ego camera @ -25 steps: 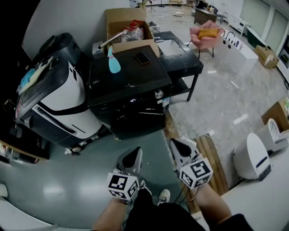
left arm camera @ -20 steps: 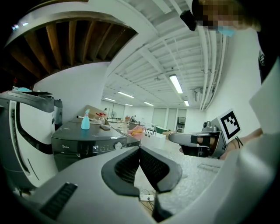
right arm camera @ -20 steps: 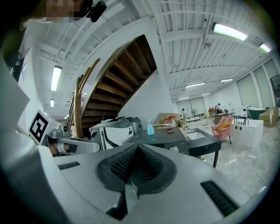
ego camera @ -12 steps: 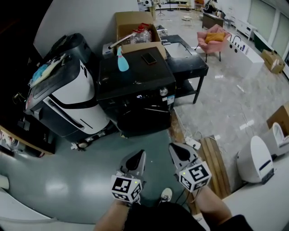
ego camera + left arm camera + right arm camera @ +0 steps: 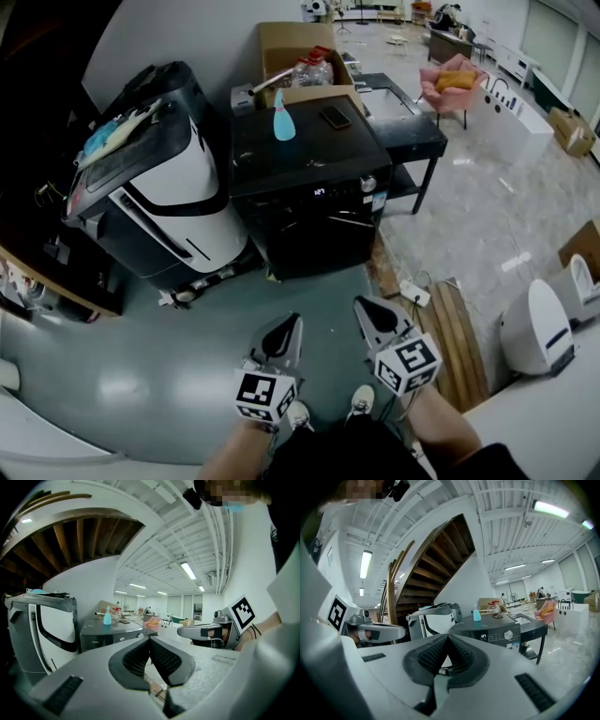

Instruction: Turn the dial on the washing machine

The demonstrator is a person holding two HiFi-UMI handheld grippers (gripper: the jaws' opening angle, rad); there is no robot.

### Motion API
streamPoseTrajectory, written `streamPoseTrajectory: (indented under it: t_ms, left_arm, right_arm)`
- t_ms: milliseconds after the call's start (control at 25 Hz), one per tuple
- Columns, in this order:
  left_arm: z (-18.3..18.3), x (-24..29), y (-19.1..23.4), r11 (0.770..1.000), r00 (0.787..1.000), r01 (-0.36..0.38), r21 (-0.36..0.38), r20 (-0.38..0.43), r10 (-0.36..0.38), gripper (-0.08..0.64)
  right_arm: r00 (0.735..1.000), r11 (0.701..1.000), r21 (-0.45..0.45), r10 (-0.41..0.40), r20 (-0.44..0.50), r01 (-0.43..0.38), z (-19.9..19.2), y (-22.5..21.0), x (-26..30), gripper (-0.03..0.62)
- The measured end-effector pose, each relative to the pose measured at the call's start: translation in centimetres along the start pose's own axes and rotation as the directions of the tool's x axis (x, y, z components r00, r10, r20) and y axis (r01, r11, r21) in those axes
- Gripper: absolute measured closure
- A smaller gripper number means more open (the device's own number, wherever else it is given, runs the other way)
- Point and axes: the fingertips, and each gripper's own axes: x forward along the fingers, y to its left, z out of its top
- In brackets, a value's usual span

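Biggest item: grey-and-white unit (image 5: 155, 192), left of the washer, with light blue stuff lying on its top. Just beside it is the black washing machine (image 5: 309, 202), front facing the grippers, display lit. A black table (image 5: 412, 131) sits against its right side.

Containers:
- An open cardboard box (image 5: 281, 42) stands behind the washer at its back edge, flaps up. Inside is a clear plastic container (image 5: 314, 70) with red on top, plus other clutter I can't make out.
- A blue spray bottle (image 5: 283, 124) stands upright on the washer top, near the back, just in front of the box. Can't tell its fill level.
- A dark phone (image 5: 335, 116) lies flat on the same top, to the right of the bottle.

Grippers: left gripper (image 5: 284, 328) and right gripper (image 5: 367, 309) are side by side low in the head view. Both are over the grey floor (image 5: 141, 375), pointing at the washer and well apart from it.
- Left: jaws fully together, ribbed pads (image 5: 136, 658) meeting at the tips, nothing between them.
- Right: same, jaws together and empty.

Dial (image 5: 368, 184): small silver round knob at the right end of the washer's front panel, right of the display. Neither gripper is touching it.
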Motion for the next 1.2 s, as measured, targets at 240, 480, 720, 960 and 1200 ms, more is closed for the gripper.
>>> streamPoseTrajectory:
  t_ms: [240,480,720,960,1200]
  left_arm:
    - [-0.2,-2.4,3.2,0.999,0.999,0.044,-0.019,0.008,-0.044,0.555]
    - [0.3,-2.3,2.5,0.990,0.989,0.144,-0.007,0.022,-0.144,0.555]
    - [0.6,-2.5,1.4,0.976,0.976,0.217,-0.008,0.025,-0.216,0.555]
    - [0.8,-2.9,1.0,0.969,0.969,0.245,0.001,0.036,-0.245,0.555]
    - [1.0,-3.5,0.9,0.969,0.967,0.249,0.007,0.048,-0.249,0.555]
  right_arm:
    - [0.997,0.997,0.003,-0.071,-0.013,0.071,0.3,3.6,0.6,0.595]
    - [0.987,0.987,0.011,-0.158,0.019,0.158,0.4,4.0,-0.9,0.595]
    - [0.972,0.972,0.025,-0.235,0.019,0.235,0.5,4.1,-3.0,0.595]
    - [0.965,0.964,0.029,-0.263,0.016,0.263,0.6,4.8,-3.9,0.595]
    - [0.966,0.966,0.023,-0.256,0.025,0.256,0.3,5.2,-4.1,0.595]
